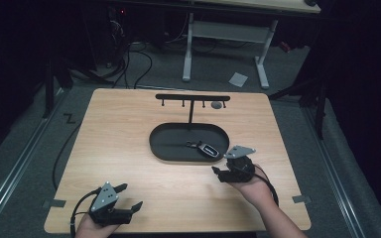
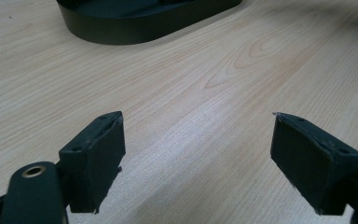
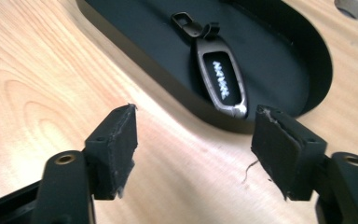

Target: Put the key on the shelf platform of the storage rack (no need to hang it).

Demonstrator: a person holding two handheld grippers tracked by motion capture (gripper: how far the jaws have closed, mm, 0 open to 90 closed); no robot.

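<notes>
Nearest you, at the lower left of the high view, your left gripper (image 1: 128,196) sits low over the wooden table (image 1: 124,144) with its jaws spread wide and nothing between them; in the left gripper view they frame bare wood, with the black tray's (image 2: 135,28) wall at the top of the frame.

Right of centre in the high view, your right gripper (image 1: 222,172) is just short of the tray's (image 1: 166,148) near right rim, jaws parted and empty. In the right gripper view the gap between them looks onto wood and the tray (image 3: 284,60) edge.

The key fob (image 3: 221,81) lies inside the tray at its right end, flat, its clip end pointing toward the upper left of that frame; in the high view the key fob (image 1: 206,148) is just beyond your right gripper.

Farther back, a black T-shaped hook stand (image 1: 192,101) rises from the tray's far rim.
</notes>
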